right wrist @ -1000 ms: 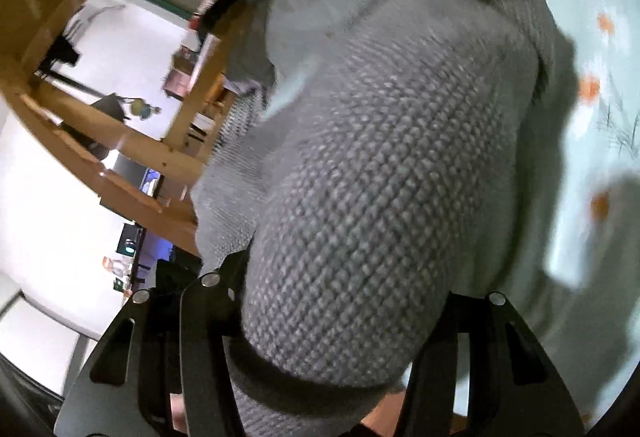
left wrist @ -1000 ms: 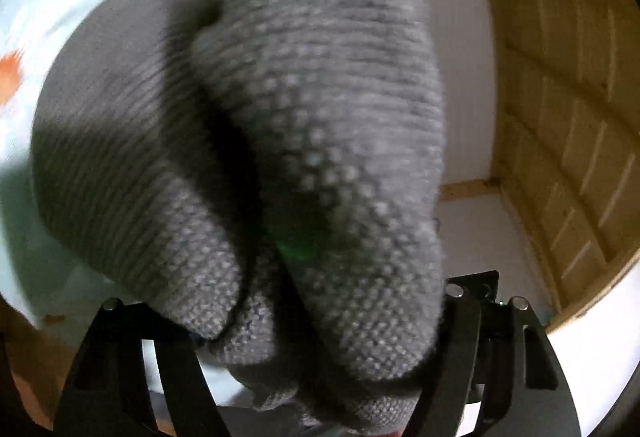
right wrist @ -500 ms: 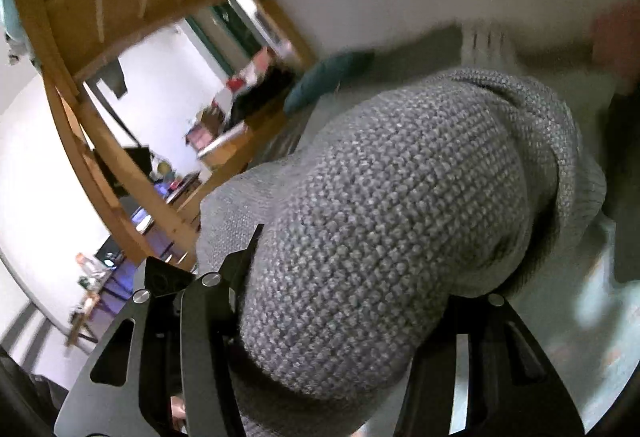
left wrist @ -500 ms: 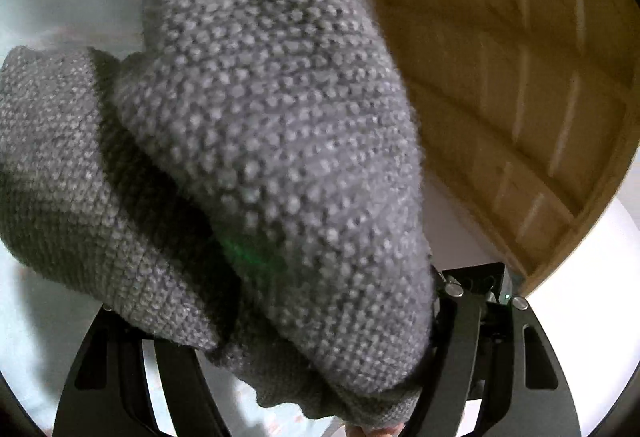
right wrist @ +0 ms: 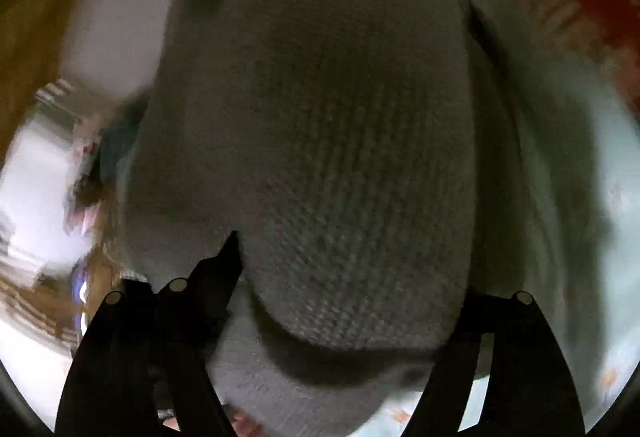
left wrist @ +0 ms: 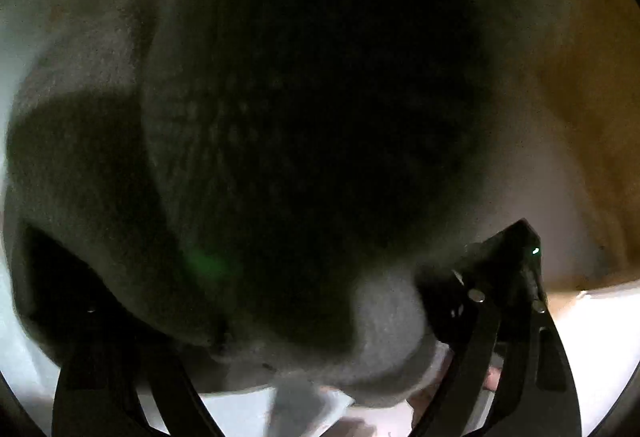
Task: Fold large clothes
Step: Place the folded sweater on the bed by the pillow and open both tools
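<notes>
Listing from the left, we record the left gripper (left wrist: 280,321) with its jaws spread wide, having just been opening, and the grey knit sweater (left wrist: 248,165) bulging between them, dark and blurred. To the right we record the right gripper (right wrist: 344,317), its jaws likewise just opened, with a thick fold of the sweater between them over the pale flowered sheet (right wrist: 612,165). Whether the fingers press the knit, we cannot tell.
</notes>
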{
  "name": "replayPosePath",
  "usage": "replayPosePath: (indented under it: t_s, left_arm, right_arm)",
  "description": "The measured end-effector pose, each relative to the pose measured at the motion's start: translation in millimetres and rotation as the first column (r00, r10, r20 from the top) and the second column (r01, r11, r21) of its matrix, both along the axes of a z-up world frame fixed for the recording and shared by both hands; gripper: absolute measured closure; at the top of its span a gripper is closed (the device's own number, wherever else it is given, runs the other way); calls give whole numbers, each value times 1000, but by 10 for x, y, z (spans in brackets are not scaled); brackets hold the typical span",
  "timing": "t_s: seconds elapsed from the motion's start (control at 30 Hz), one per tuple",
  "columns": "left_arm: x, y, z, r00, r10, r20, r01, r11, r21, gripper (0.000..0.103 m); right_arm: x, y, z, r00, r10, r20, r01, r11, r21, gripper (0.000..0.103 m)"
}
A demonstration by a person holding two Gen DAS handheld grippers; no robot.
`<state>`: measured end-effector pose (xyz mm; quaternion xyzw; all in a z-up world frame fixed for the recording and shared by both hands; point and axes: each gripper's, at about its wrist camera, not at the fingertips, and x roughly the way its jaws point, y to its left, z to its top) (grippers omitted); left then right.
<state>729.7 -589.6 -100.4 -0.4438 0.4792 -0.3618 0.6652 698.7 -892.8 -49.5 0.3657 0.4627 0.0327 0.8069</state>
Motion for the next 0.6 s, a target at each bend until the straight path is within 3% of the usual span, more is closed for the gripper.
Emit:
replayPosePath:
  t_s: [0.03, 0.1, 0.17, 0.2, 0.27, 0.3, 0.37, 0.43, 0.47, 0.53, 0.57, 0.6]
  left_arm:
    - [-10, 11, -76, 1000, 21, 19, -21, 999, -45, 16]
    - [-50, 4, 84, 995, 11, 100, -9, 1000, -22, 13]
    - [-37, 36, 151, 996, -32, 79, 33, 999, -9, 12]
    - [-41, 104, 143, 997, -70, 20, 71, 997, -23, 12]
    - [-150, 360, 167, 992, -112, -53, 112, 994, -4, 11]
    - [-222, 471, 205, 991, -123, -53, 124, 992, 22, 6]
    - [-456, 730, 305, 986, -164, -28, 166, 978, 127, 6]
    - [-748, 933, 447, 957, -276, 86, 255, 946, 198, 6]
    - [-850, 1021, 605, 938, -304, 168, 252, 928, 275, 6]
    - [-870, 1050, 982, 904, -297, 309, 182, 919, 351, 6]
    - [-837, 1000, 1244, 869, -291, 399, 131, 915, 382, 6]
    - [-425, 934, 1504, 812, -283, 511, 35, 897, 441, 6]
  right_arm:
    - [-25, -71, -137, 996, -8, 85, 4, 999, 50, 14]
    - [-40, -85, -115, 980, -5, 197, -14, 995, 95, 4]
    - [-10, -50, -20, 978, 33, 205, -50, 996, 79, 4]
    - [-10, -22, 72, 979, 62, 195, -71, 997, 41, 4]
    - [-119, 0, 345, 978, 51, 202, -22, 989, -143, 3]
    - [-199, -9, 510, 973, 32, 230, 26, 970, -242, 3]
    - [-321, -31, 765, 955, -22, 295, 124, 935, -332, 3]
    - [-374, 124, 1004, 935, -2, 353, 168, 883, -438, 3]
    - [-338, 267, 1120, 932, 42, 360, 157, 849, -504, 3]
    - [-160, 603, 1298, 931, 134, 339, 120, 766, -632, 3]
    - [-136, 704, 1308, 933, 162, 322, 104, 734, -671, 3]
    - [10, 870, 1293, 947, 184, 264, 64, 696, -715, 3]
